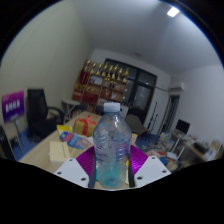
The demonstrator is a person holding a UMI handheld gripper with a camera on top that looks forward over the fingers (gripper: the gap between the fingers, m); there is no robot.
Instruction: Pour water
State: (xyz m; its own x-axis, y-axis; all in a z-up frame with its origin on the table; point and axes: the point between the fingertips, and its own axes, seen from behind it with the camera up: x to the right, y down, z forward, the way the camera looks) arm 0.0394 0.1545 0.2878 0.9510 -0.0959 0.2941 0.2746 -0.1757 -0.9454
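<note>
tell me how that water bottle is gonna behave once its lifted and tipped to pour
The water bottle is clear thin plastic, so it will probably flex under squeeze. It looks mostly full, so likely heavy for its size, with water shifting as it tilts. Its white cap appears on, so nothing should spill yet. It stands between the tongs.

Gripper (110, 172): magenta pads (84, 160), whitish fingers, prob.

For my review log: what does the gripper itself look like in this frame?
Only the fingers of the gripper show: pale, whitish finger bodies at either side, each with a magenta-purple pad on its inner face. No cables, markings, hand or sleeve are visible.
</note>
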